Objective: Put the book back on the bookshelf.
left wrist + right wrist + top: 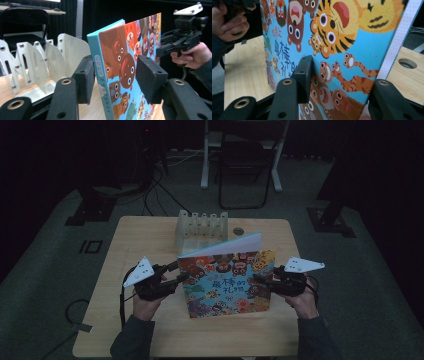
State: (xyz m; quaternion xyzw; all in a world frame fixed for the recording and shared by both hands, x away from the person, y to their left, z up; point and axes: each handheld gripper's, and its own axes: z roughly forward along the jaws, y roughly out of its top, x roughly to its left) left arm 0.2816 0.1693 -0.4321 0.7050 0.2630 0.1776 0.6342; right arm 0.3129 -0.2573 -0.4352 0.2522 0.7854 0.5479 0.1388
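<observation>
Picture book: glossy printed card cover, pale paper page edges, smooth light-blue spine. Table: pale wood-grain top, smooth, matt. Rack: white sheet dividers, smooth, faint sheen, metal rivets. Left gripper: matt black plastic jaws, brass-coloured eyelets, pads of rough black foam. Right gripper: same matt black plastic

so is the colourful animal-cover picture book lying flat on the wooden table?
No, the colourful animal-cover picture book stands upright on the wooden table, between both claws.
</observation>
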